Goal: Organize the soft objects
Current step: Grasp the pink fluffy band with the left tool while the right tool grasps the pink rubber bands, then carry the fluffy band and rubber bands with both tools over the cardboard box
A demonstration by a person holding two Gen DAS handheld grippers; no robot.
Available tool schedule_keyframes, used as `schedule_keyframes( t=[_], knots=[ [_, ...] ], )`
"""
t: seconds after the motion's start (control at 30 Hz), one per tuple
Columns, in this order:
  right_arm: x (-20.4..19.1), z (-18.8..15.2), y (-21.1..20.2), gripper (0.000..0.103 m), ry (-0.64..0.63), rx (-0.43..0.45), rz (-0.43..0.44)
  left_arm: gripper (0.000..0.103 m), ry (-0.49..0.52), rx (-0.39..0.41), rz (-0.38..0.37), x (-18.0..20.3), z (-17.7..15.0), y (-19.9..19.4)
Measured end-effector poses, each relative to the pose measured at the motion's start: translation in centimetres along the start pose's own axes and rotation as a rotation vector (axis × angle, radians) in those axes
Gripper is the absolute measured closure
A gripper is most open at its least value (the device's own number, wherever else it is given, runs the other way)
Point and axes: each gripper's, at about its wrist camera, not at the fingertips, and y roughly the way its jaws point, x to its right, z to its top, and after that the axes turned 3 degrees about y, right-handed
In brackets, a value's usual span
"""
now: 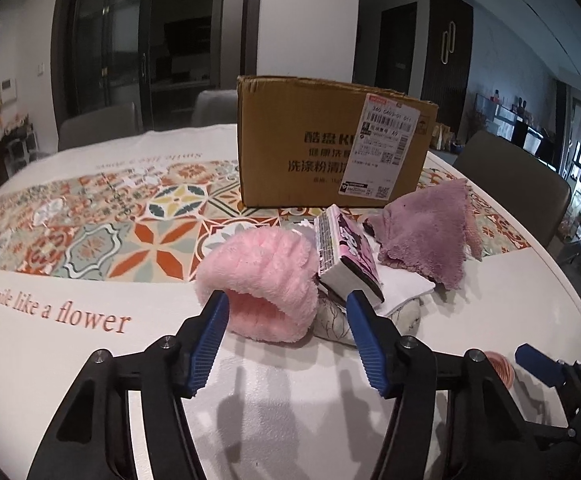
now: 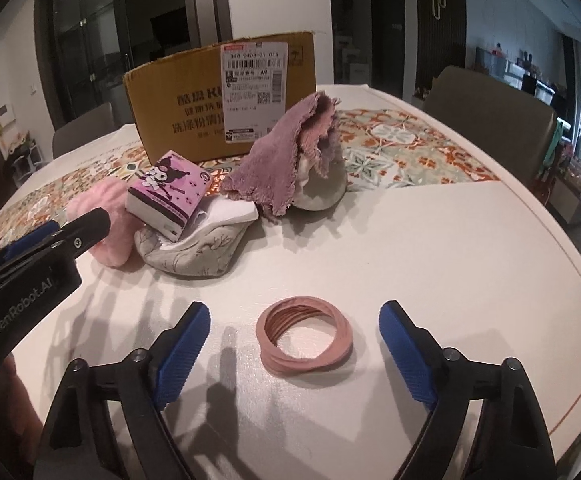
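Left gripper (image 1: pixel 286 306) gapes wide at the pink hat (image 1: pixel 258 280); right gripper (image 2: pixel 294 328), spread, straddles the ring stack (image 2: pixel 304 338) on bare bench (image 2: pixel 430 248).

Both handheld tools share one build: the left gripper (image 1: pixel 286 300) and right gripper (image 2: pixel 294 312) have matte black angular arms, silver screw heads at the joints, and ridged blue finger pads (image 2: pixel 182 354). At the right-wrist frame's left edge, white "GenRobot.AI" lettering marks a black housing.
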Motion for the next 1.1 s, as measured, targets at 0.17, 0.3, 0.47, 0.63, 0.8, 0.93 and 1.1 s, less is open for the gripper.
schedule_keyframes(
  t=[0.17, 0.3, 0.47, 0.63, 0.8, 0.93, 1.1],
  knots=[
    [0.3, 0.3, 0.9, 0.03, 0.025, -0.041, 0.0, 0.06, -0.005, -0.034, -0.028, 0.2, 0.0, 1.5],
    [0.5, 0.2, 1.1, 0.038, 0.03, -0.053, -0.006, 0.077, 0.008, -0.039, -0.046, 0.6, 0.0, 1.9],
    [1.0, 0.3, 1.3, 0.061, 0.045, -0.059, -0.004, 0.09, 0.014, -0.034, -0.056, 0.9, 0.1, 1.9],
    [1.1, 0.2, 1.2, 0.076, 0.04, -0.063, 0.02, 0.093, 0.022, 0.003, -0.043, 0.9, 0.0, 0.9],
    [0.8, 0.4, 0.4, 0.083, 0.027, -0.041, 0.036, 0.093, 0.014, 0.018, -0.044, 0.4, -0.1, -0.3],
    [0.3, 0.6, -0.5, 0.086, 0.009, -0.014, 0.052, 0.093, 0.012, 0.032, -0.049, 0.1, -0.3, -1.6],
    [-0.1, 0.8, -1.7, 0.086, -0.006, 0.02, 0.072, 0.093, 0.017, 0.049, -0.058, -0.3, -0.4, -3.0]
  ],
)
